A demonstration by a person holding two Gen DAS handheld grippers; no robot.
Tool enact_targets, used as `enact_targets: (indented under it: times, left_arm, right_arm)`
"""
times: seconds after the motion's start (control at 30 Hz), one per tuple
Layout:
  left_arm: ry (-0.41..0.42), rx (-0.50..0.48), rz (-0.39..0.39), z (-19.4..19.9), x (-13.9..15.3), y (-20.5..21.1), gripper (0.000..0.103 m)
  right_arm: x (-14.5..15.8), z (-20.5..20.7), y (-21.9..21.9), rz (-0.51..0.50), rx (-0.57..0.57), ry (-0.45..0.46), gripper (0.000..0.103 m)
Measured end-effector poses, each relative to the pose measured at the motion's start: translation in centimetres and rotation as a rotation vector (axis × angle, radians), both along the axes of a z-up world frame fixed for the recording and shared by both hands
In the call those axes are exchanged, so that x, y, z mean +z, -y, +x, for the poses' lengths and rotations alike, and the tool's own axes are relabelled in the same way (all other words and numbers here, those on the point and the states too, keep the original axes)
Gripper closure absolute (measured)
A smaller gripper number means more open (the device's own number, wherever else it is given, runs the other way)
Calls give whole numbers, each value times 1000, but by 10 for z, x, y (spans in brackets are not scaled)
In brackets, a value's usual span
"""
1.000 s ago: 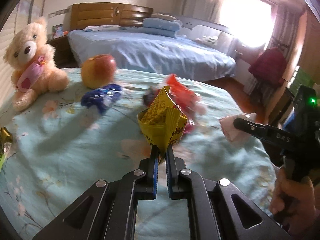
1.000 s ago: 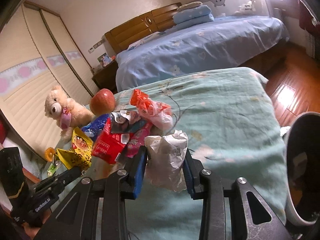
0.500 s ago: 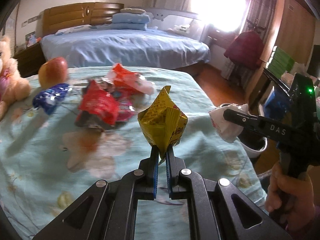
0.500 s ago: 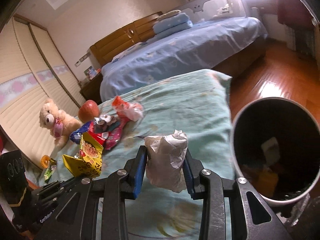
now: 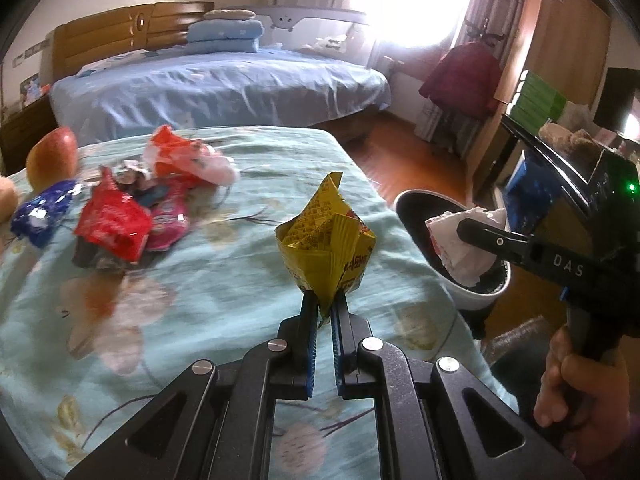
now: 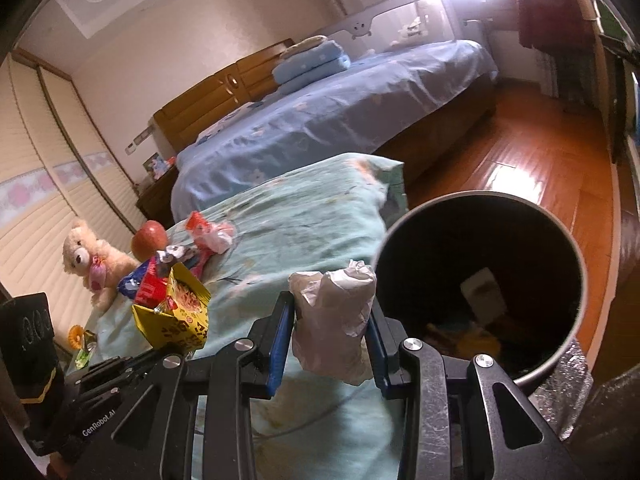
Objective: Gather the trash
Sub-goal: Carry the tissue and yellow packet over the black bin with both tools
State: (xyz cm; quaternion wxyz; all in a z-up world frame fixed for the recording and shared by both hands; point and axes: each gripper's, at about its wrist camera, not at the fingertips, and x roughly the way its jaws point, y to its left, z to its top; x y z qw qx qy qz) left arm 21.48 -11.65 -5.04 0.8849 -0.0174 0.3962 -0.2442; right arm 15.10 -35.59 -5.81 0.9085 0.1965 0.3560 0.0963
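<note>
My left gripper [image 5: 324,304] is shut on a yellow snack wrapper [image 5: 326,244] and holds it above the teal bedspread [image 5: 200,300]; the wrapper also shows in the right wrist view [image 6: 176,312]. My right gripper [image 6: 330,312] is shut on a crumpled white tissue [image 6: 334,320], at the left rim of the round trash bin [image 6: 560,240]. In the left wrist view the tissue [image 5: 460,244] hangs over the bin [image 5: 472,296]. The bin holds some trash at its bottom. Several wrappers, red [image 5: 112,224], blue [image 5: 40,212] and orange-white [image 5: 184,160], lie on the bedspread.
An apple [image 5: 52,156] and a teddy bear [image 6: 92,260] sit at the bedspread's far left. A blue bed [image 5: 220,84] stands behind. The bin stands on the wooden floor [image 6: 540,152] off the bed's right edge. A wardrobe [image 5: 560,48] is at the right.
Both grippers have swung right toward the bin with their loads. The bin's opening now lies right beside the tissue, and the wrapper pile has slid left in view.
</note>
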Motion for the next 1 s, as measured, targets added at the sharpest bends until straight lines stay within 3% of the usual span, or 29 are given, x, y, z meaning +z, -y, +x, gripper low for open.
enact_targets:
  times: [1.0]
  left_arm:
    - [-25,-132,20,37,-14,99,98]
  right_arm:
    - [-24,-4,76,-7,-157,-52,68]
